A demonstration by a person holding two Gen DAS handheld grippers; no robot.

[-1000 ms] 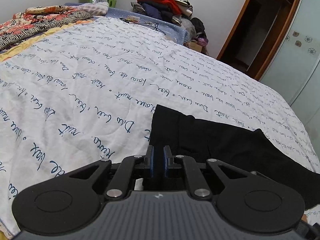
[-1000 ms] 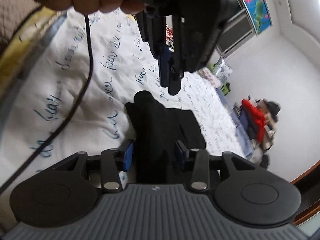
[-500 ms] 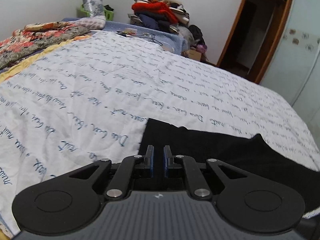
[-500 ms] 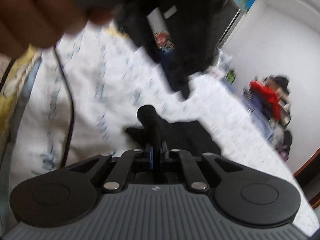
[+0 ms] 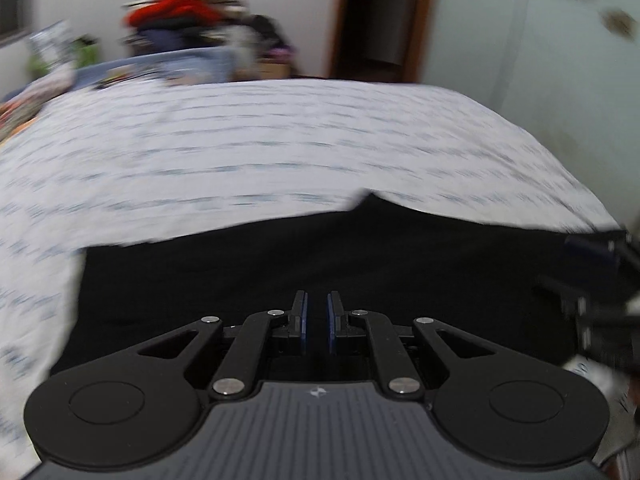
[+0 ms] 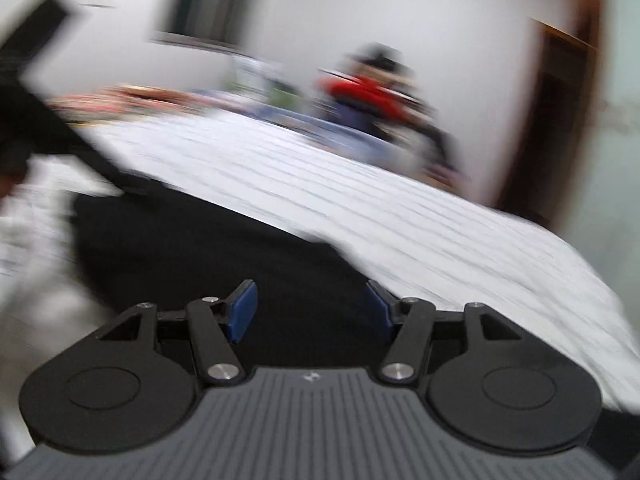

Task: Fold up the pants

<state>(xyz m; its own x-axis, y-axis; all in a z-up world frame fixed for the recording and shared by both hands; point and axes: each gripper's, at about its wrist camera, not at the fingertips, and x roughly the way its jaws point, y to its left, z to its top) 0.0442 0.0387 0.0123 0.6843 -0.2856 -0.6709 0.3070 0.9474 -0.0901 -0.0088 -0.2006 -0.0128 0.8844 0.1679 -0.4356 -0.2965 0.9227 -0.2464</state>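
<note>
Black pants (image 5: 280, 264) lie flat on the white bedspread with blue script (image 5: 240, 152). My left gripper (image 5: 316, 320) hovers over their near part, its pads almost together; I see no cloth pinched between them. In the right wrist view the pants (image 6: 200, 248) fill the lower left. My right gripper (image 6: 310, 308) is over them with its jaws opening, its blue pads (image 6: 240, 312) wide apart and clear of the cloth. Part of the right gripper (image 5: 600, 300) shows at the right edge of the left wrist view. Both views are blurred by motion.
A pile of clothes with a red garment (image 5: 176, 16) stands past the bed's far end, also blurred in the right view (image 6: 368, 88). A brown wooden wardrobe (image 5: 380, 20) and a pale sliding door (image 5: 540, 60) are to the right. Patterned bedding (image 6: 132, 96) lies at the far left.
My right gripper was shut on a raised fold of the pants half a second ago; now it has let go, opened and rolled level. My left gripper slid right across the pants, still shut.
</note>
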